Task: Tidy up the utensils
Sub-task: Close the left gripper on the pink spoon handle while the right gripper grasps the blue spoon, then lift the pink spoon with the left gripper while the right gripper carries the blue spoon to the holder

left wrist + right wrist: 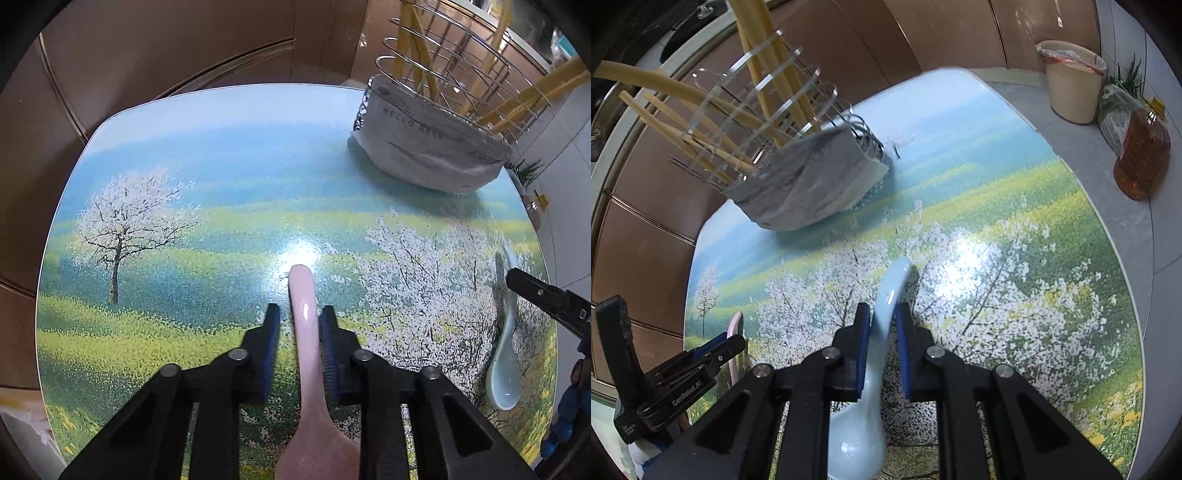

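You are at the pick-up step, with one ceramic soup spoon lined up in each tool and neither lifted, as far as the views show. Your left gripper [300,314] straddles the handle of the pink spoon [308,350]; the fingers stand narrow, the right pad touching or nearly touching the handle, the left pad with a small gap. Your right gripper [882,314] brackets the pale blue spoon [882,332], its pads all but on the handle; whether they press yet, you cannot tell.

Both spoons lie on the landscape-printed table [184,184], well on your side of the wire utensil holder [454,74], which stands at the table's far edge with yellow chopsticks [683,136] in it and a grey cloth wrap [424,147] around its base.

Each spoon's long axis runs along the fingers: handle tip toward the holder, bowl back under the gripper body.

Next, probably: close fully, lift, and carry them to the holder.
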`<state>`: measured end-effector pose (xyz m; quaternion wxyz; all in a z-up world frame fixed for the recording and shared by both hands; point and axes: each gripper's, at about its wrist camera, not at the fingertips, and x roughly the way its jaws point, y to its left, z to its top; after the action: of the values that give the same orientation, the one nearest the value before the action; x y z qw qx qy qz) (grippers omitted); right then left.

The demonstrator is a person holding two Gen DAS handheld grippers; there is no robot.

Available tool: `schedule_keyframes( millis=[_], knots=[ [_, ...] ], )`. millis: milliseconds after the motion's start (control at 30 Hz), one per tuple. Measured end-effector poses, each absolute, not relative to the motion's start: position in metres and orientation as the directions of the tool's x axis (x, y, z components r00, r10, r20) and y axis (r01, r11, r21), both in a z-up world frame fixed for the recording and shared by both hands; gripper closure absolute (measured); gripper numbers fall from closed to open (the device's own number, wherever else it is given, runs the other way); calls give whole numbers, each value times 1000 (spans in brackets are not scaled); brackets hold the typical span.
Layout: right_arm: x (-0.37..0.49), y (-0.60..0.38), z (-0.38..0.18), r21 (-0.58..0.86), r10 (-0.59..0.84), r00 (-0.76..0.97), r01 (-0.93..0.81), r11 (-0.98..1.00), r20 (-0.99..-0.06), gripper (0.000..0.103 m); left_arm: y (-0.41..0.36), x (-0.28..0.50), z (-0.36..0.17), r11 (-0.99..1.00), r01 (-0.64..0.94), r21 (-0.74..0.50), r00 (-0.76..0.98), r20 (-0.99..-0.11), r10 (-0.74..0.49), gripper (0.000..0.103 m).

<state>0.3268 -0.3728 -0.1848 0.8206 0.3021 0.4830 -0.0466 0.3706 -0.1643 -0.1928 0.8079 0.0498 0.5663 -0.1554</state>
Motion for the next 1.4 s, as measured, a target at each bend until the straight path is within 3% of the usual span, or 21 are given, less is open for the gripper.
schedule_keyframes(
  millis=[333, 667, 1400],
  knots=[
    [303, -365, -162, 462, 205, 603, 309, 831, -771, 93, -153, 365, -193, 943, 308, -126, 334, -914, -231, 91],
    [271, -346, -137, 453, 184, 685, 235, 860, -705, 94, -130, 338, -167, 917, 334, -218, 425, -834, -353, 91],
    [221, -308, -111, 361, 131, 748, 153, 920, -651, 95, -121, 276, -114, 922, 367, -123, 622, -705, -341, 91]
  ],
)
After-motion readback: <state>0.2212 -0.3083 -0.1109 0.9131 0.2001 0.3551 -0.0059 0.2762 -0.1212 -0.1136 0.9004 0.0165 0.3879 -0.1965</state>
